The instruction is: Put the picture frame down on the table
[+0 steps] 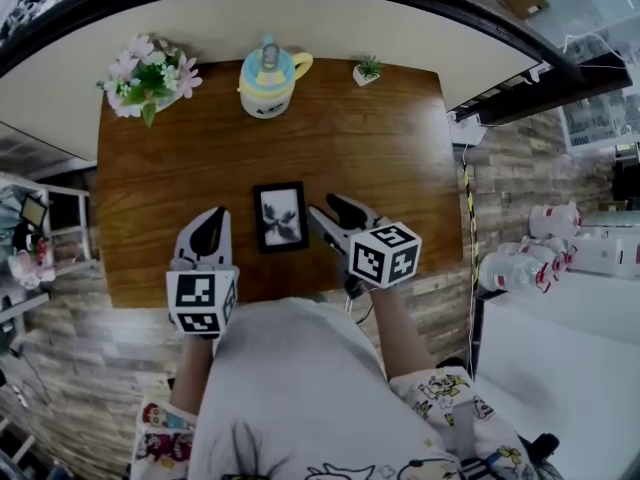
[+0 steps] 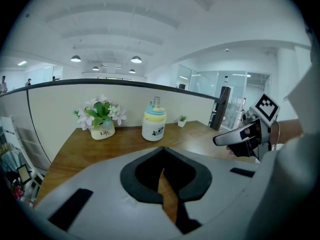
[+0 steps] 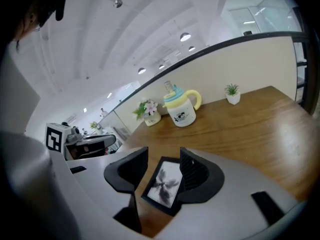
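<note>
— How are the jaws sitting?

— The left gripper [image 2: 163, 174] is holding its jaws all but together, with only a sliver of wood showing between them and nothing pinched. The right gripper [image 3: 163, 160] is holding its jaws spread.

— And the picture frame?

— The picture frame [image 1: 280, 217] is lying flat on the wooden table [image 1: 390, 168], mid-frame in the head view, just left of the right gripper (and showing through its gap). A lidded mug [image 1: 267, 81] is standing at the top.

1 pic frame [image 1: 280, 217], 1 mug [image 1: 268, 80], 1 flower pot [image 1: 150, 76], 1 sm. plant [image 1: 368, 69]
</note>
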`<action>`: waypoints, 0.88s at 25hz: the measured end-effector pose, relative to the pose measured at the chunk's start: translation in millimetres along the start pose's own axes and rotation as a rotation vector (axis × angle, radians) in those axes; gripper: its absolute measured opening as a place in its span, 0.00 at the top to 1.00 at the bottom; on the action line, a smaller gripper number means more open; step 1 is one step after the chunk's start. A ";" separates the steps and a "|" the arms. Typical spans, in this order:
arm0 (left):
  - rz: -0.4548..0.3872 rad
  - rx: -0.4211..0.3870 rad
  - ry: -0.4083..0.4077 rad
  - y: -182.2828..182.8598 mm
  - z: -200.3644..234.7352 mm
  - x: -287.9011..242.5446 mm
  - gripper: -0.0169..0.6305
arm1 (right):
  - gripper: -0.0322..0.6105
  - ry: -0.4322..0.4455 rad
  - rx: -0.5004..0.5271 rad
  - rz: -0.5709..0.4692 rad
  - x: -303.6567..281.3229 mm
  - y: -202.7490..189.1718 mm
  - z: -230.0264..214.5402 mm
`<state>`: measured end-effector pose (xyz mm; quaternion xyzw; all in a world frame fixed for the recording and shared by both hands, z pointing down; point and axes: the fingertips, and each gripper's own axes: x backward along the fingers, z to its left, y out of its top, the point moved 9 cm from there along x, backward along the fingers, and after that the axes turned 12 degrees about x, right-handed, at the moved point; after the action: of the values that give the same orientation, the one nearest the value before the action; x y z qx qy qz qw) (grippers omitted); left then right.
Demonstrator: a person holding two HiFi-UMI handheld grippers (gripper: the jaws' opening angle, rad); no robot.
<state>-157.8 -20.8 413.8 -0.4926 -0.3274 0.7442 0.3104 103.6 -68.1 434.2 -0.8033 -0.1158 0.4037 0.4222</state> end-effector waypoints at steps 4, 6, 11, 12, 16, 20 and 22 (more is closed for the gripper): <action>-0.049 -0.016 -0.016 12.7 -7.4 3.9 0.97 | 0.68 -0.008 0.057 -0.064 14.6 17.7 4.5; -0.064 -0.021 -0.021 18.0 -11.2 6.7 0.97 | 0.70 -0.013 0.089 -0.093 22.1 26.4 7.9; -0.103 -0.029 -0.035 30.4 -17.8 12.5 0.97 | 0.77 -0.030 0.170 -0.160 39.5 45.6 17.7; -0.109 -0.028 -0.038 32.3 -18.6 13.9 0.97 | 0.78 -0.034 0.181 -0.174 42.8 48.3 19.9; -0.133 -0.031 -0.050 38.6 -21.8 20.7 0.97 | 0.82 -0.056 0.223 -0.234 56.3 57.1 28.0; -0.149 -0.042 -0.057 42.9 -24.2 27.9 0.97 | 0.88 -0.095 0.272 -0.283 68.2 64.1 34.4; -0.155 -0.046 -0.060 43.8 -25.2 30.5 0.97 | 0.89 -0.112 0.292 -0.303 72.7 66.5 36.3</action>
<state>-150.1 -18.3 355.3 -0.4502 -0.3909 0.7246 0.3457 113.2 -49.6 331.4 -0.6833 -0.1986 0.3921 0.5830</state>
